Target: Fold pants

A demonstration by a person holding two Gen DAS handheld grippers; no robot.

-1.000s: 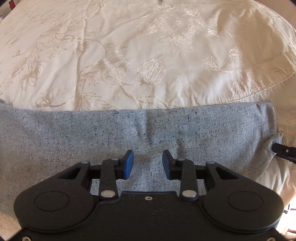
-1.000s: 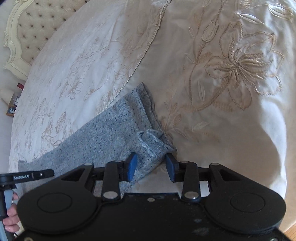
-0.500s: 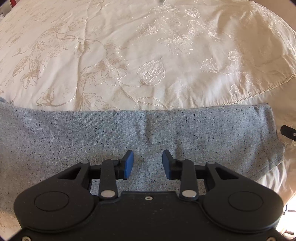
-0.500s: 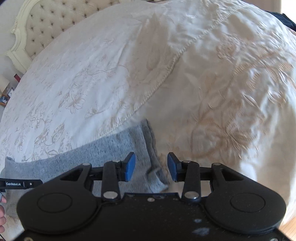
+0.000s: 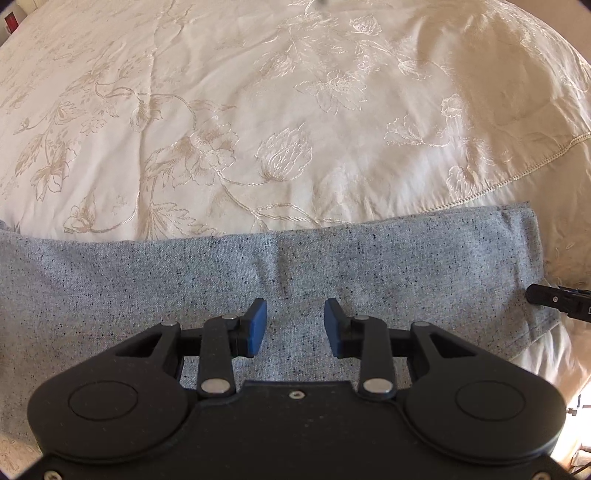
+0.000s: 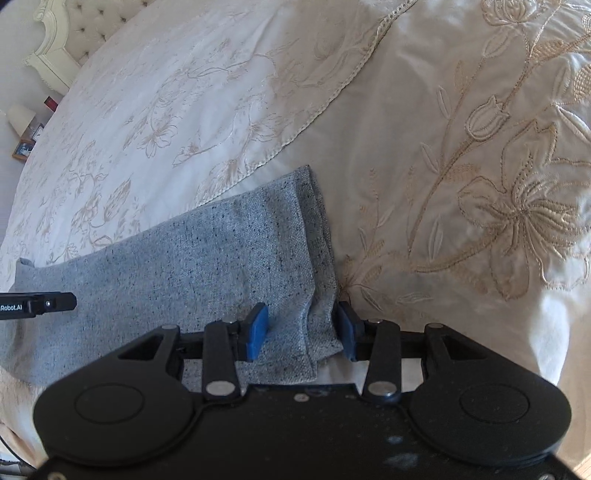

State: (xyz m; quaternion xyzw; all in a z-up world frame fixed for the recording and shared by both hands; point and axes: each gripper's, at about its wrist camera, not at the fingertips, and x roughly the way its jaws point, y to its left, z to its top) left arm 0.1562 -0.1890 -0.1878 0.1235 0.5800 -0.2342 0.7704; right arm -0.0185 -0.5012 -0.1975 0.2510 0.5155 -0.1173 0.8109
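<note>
The bedspread [image 5: 295,110] is cream with stitched flowers and a corded seam [image 6: 321,107] running across it; it carries everything here. In the right wrist view a tufted headboard [image 6: 70,26] stands at the far left corner of the bed, and a small stand with a candle [image 6: 20,118] and framed pictures sits just beside that edge. The pants [image 5: 258,273] are grey speckled knit, laid flat as a long band along the near edge of the bed, with a shallow crease near the middle. Nothing lies on top of them. My left gripper [image 5: 294,328] hangs over the middle of the band with its blue pads [image 5: 256,328] spread apart and holding nothing; whether the pads touch the cloth I cannot tell. My right gripper [image 6: 302,334] is at the band's end, where the layered hems [image 6: 317,236] stack up. Its jaws stand wide, with the corner of the cloth between them; the left pad [image 6: 257,332] rests on or just above the fabric, the other sits just beside the hem edge, and they do not pinch it. Each gripper's tip shows at the edge of the other's view.
</note>
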